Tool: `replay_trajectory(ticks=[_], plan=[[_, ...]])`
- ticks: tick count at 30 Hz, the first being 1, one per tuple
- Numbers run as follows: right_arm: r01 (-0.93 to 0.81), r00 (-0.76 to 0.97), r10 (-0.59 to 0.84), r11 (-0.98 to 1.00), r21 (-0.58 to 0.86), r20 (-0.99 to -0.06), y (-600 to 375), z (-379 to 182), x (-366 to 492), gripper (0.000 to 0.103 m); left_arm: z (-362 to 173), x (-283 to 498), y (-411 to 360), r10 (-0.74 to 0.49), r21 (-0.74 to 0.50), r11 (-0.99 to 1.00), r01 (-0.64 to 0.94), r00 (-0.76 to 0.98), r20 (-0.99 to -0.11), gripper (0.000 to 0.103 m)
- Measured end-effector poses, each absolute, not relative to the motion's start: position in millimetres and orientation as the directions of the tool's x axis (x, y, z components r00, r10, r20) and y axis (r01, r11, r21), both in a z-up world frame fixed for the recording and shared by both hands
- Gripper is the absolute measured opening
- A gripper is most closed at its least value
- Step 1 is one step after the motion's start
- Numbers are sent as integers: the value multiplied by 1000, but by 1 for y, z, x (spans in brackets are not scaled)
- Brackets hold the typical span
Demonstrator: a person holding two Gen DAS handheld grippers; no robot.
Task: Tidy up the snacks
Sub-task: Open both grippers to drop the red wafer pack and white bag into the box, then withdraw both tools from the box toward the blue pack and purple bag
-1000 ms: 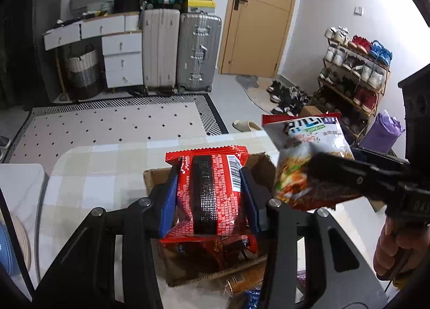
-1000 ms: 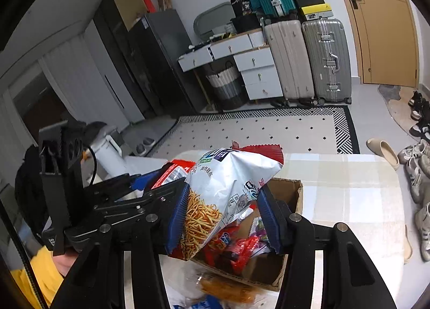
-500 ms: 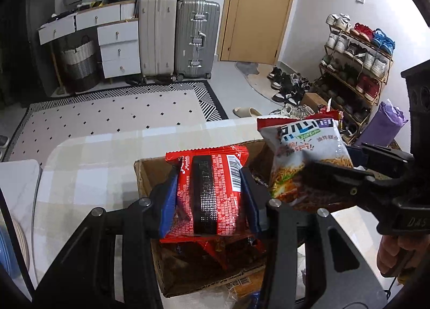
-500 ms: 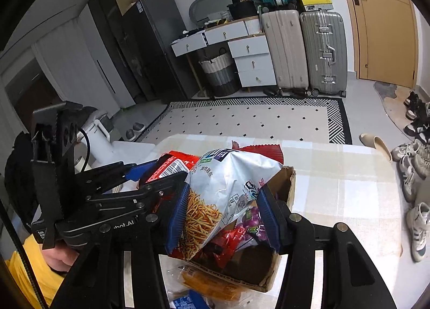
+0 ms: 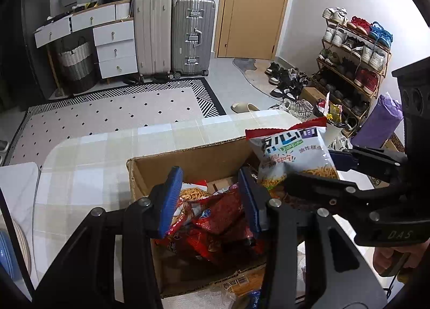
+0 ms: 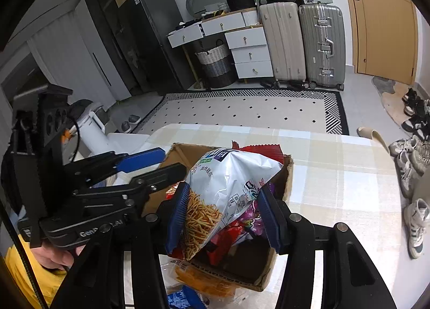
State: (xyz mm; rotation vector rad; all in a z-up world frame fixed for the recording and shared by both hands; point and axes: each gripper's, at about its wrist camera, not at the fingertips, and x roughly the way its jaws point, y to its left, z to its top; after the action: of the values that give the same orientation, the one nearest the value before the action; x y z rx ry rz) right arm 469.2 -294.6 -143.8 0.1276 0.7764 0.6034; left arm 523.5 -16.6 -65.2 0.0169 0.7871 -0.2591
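Note:
A cardboard box (image 5: 193, 155) (image 6: 287, 182) on the checked table holds several snack packs. My left gripper (image 5: 209, 198) is open and empty over the box. The red pack (image 5: 223, 206) lies below it among the other red packs. My right gripper (image 6: 223, 215) is shut on a white noodle-snack bag (image 6: 228, 182) with a red top edge. It holds the bag just over the box's right side. The bag (image 5: 293, 153) and the right gripper (image 5: 336, 171) also show in the left wrist view. The left gripper (image 6: 150, 166) shows at the left of the right wrist view.
An orange pack (image 6: 199, 279) and a blue pack (image 6: 182, 298) lie on the table in front of the box. The checked table (image 6: 336, 163) stretches right and behind the box. Suitcases (image 5: 174, 34), drawers and a shoe rack (image 5: 354, 48) stand far off.
My left gripper has opened and the red pack has dropped into the box. The right gripper has lowered the noodle-snack bag closer to the box.

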Motion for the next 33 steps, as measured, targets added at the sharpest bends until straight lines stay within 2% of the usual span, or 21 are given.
replay_trajectory(ticks=[12, 22, 29, 33], plan=[[-481, 559, 517, 839, 254, -648, -287, -144, 468, 52, -62, 485, -5, -210, -72, 972, 225, 685, -698, 41], [-477, 567, 548, 827, 297, -614, -294, -131, 458, 52, -55, 464, 3, -202, -66, 973, 220, 687, -698, 41], [-481, 604, 554, 826, 293, -572, -306, -98, 422, 52, -28, 424, 5, -217, -62, 969, 239, 706, -674, 41], [-489, 630, 570, 819, 300, -527, -315, -76, 392, 52, -6, 389, 2, -222, -56, 968, 245, 726, -651, 49]])
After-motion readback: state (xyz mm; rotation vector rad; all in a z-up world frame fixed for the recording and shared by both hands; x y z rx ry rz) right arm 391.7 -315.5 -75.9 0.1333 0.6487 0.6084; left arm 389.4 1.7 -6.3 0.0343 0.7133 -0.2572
